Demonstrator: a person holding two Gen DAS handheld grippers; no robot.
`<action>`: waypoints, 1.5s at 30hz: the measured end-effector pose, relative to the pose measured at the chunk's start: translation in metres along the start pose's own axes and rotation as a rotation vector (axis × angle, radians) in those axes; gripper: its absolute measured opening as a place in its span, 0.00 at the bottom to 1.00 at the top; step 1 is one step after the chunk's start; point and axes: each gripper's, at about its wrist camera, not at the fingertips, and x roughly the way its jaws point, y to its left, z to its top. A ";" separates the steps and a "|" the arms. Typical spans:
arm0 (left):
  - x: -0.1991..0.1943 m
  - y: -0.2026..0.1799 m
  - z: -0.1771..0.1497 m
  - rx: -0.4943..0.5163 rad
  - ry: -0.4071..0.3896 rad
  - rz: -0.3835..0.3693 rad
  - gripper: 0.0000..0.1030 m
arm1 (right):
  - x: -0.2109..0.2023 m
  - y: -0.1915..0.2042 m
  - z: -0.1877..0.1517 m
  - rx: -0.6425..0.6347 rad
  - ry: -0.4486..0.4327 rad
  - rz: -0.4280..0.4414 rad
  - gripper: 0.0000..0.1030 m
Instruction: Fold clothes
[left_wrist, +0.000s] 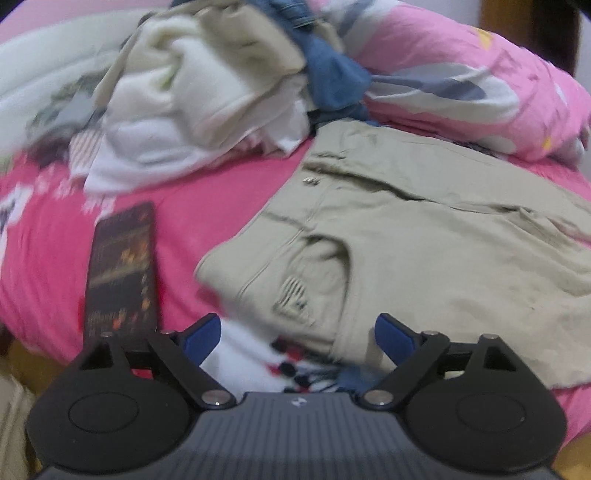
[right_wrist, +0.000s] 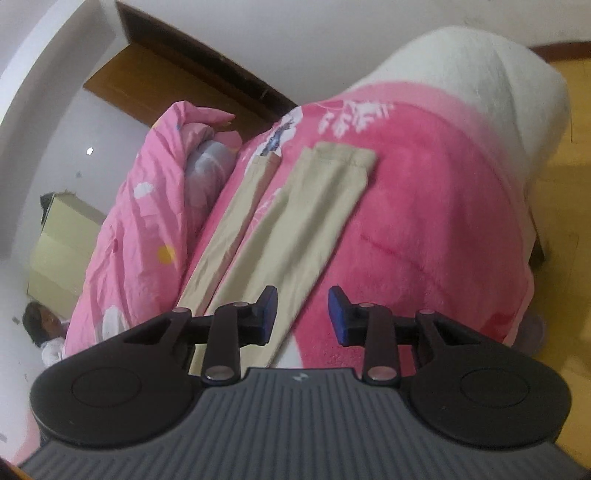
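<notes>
Beige trousers lie spread on the pink bed; the left wrist view shows the waist and pocket end. My left gripper hovers open just before the waistband's near edge, nothing between its blue pads. In the right wrist view the two trouser legs stretch away side by side, hems at the far end. My right gripper is open above the near part of the right leg's edge, holding nothing.
A heap of unfolded clothes, white, beige and blue denim, lies behind the trousers. A dark phone rests on the pink blanket at left. A rolled pink quilt borders the trousers. A person sits low at far left.
</notes>
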 end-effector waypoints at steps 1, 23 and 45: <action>0.000 0.005 -0.002 -0.019 0.003 -0.005 0.88 | 0.005 0.000 0.001 0.014 -0.003 -0.001 0.29; 0.012 -0.019 0.000 0.056 -0.053 0.000 0.59 | 0.045 0.001 0.015 0.027 -0.003 -0.060 0.10; 0.009 -0.022 0.005 0.116 -0.029 0.012 0.56 | 0.015 0.001 0.006 -0.091 -0.044 -0.193 0.02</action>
